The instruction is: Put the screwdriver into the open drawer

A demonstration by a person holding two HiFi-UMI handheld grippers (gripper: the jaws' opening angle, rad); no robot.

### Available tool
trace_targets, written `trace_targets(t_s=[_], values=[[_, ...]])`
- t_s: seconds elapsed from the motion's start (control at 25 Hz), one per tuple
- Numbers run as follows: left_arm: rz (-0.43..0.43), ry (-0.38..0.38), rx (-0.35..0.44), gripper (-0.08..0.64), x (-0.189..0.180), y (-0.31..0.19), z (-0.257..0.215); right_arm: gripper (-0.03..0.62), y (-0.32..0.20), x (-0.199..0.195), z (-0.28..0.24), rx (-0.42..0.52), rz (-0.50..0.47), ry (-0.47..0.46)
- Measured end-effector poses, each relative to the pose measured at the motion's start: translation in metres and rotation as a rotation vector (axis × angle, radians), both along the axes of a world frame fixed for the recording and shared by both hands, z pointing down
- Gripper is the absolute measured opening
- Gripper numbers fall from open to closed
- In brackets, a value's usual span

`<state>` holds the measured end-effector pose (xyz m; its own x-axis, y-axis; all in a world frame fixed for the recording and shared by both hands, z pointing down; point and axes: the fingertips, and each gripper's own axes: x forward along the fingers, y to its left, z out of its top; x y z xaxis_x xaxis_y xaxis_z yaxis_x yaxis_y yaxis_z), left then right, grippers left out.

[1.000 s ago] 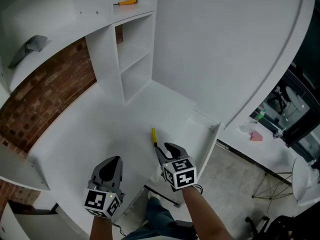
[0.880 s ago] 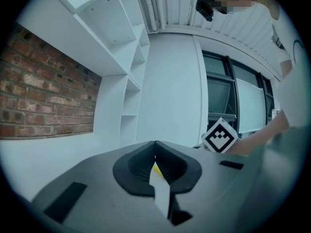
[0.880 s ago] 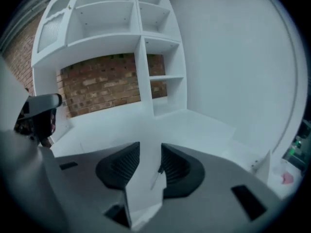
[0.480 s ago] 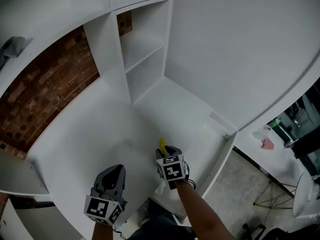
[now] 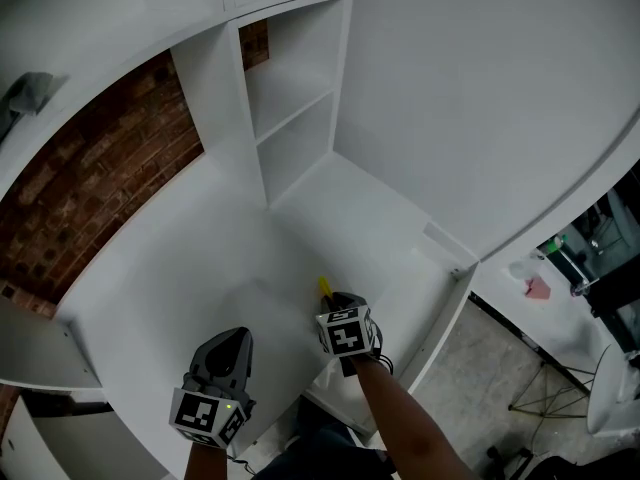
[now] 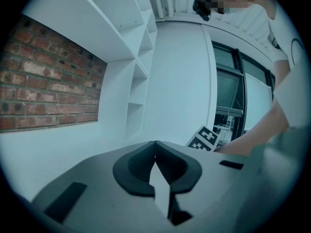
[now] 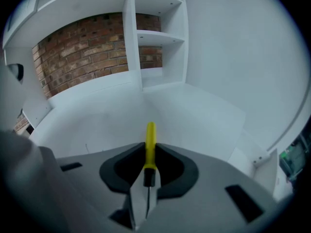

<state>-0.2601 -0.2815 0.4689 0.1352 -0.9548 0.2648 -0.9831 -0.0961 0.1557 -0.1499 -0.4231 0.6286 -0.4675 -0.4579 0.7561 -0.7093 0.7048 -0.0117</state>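
1. Near the front edge of the white bench, the slim yellow-handled screwdriver is clamped by the right claw, whose jaws have just been closing.
2. The left claw is kept closed and empty.

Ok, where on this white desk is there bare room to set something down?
The desk is bare from the brick wall to the shelf unit, and in front of it. Busy only near the front edge, around the screwdriver.

Yel. screwdriver, red brick wall
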Motion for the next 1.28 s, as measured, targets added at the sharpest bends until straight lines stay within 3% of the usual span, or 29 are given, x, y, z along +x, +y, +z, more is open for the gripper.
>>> trace_targets(t_s=[0.4, 0.8, 1.08, 1.28], values=[[0.067, 0.005, 0.108, 0.012, 0.023, 0.034, -0.03, 0.075, 0.028, 0.048, -0.08, 0.139, 0.102, -0.122], [0.121, 0.032, 0.192, 0.012, 0.05, 0.101, -0.055, 0.075, 0.122, 0.12, -0.152, 0.278, 0.2, -0.216], [0.139, 0.033, 0.206, 0.012, 0.07, 0.107, -0.059, 0.075, 0.144, 0.166, -0.155, 0.277, 0.279, -0.239], [0.137, 0.027, 0.179, 0.012, 0.085, 0.084, -0.053, 0.075, 0.125, 0.188, -0.123, 0.193, 0.338, -0.264]])
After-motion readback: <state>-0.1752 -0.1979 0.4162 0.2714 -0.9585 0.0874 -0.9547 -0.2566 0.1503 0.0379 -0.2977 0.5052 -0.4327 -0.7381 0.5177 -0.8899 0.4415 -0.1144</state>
